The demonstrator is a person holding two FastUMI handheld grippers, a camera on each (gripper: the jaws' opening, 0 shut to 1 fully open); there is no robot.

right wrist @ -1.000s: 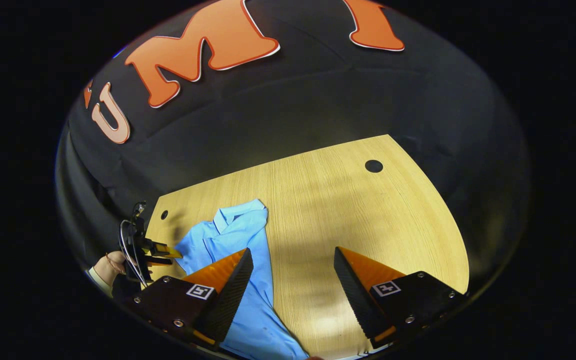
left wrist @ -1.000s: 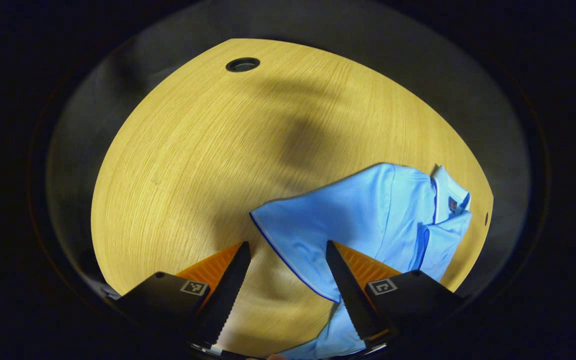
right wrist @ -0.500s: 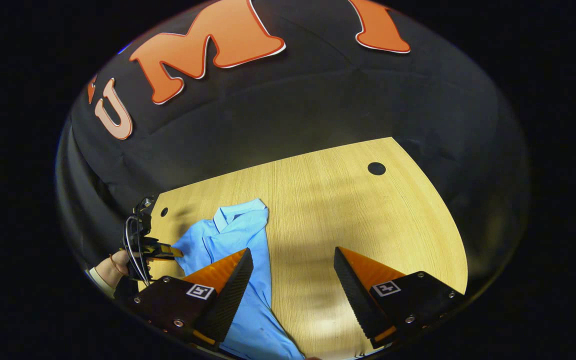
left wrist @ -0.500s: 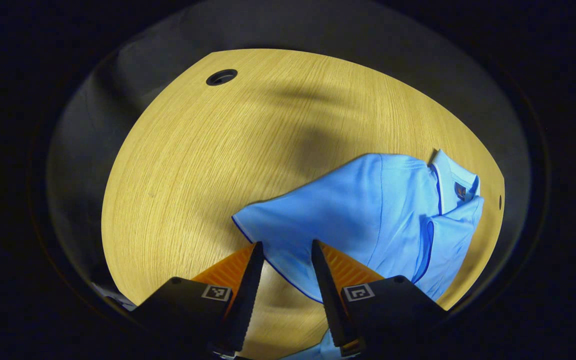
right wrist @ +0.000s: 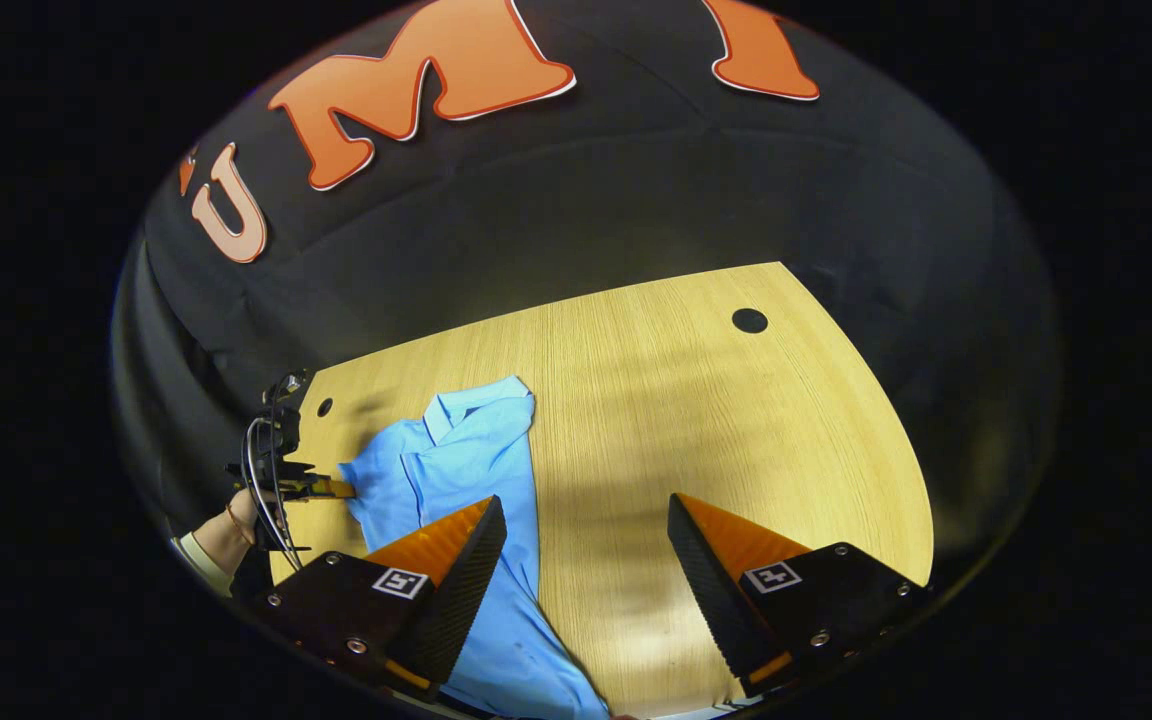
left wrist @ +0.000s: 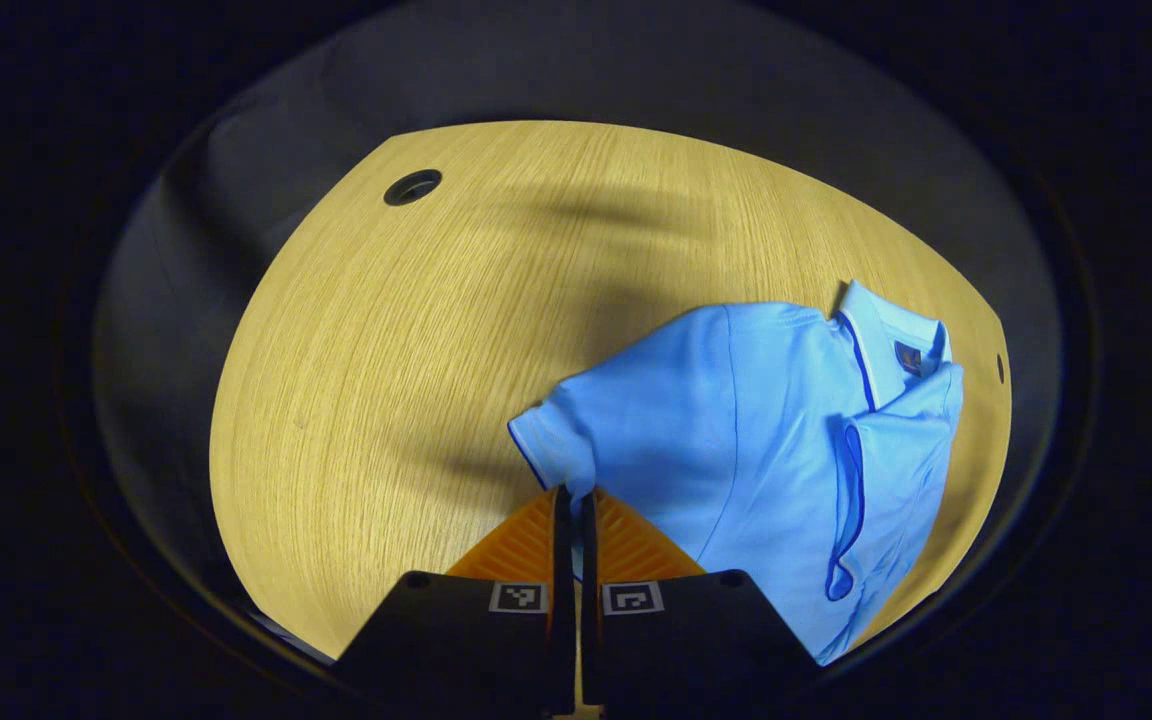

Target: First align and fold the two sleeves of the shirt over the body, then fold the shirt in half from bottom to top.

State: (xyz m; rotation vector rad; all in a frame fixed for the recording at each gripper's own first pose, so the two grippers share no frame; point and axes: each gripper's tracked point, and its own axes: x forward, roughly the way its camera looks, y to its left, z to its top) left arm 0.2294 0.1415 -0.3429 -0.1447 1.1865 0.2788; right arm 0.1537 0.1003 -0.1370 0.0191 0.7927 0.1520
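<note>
Left tool [left wrist: 572, 500] pinches the blue shirt's [left wrist: 766, 440] sleeve cuff [left wrist: 551, 445] at lower centre; right tool [right wrist: 581, 530] gapes wide above the table [right wrist: 696, 420], left finger overlapping the shirt's body.

Left gripper view close over shirt [left wrist: 766, 430]; right gripper view farther; both share table [right wrist: 656, 400].

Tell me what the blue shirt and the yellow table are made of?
The shirt looks like soft knit cloth, probably cotton or polyester: it bunches and wrinkles where the left claw pinches its sleeve, and it has a faint sheen. The table looks like wood, or a wood-look laminate: fine straight grain lines and a smooth matte top. Which of the two, I cannot tell.
</note>
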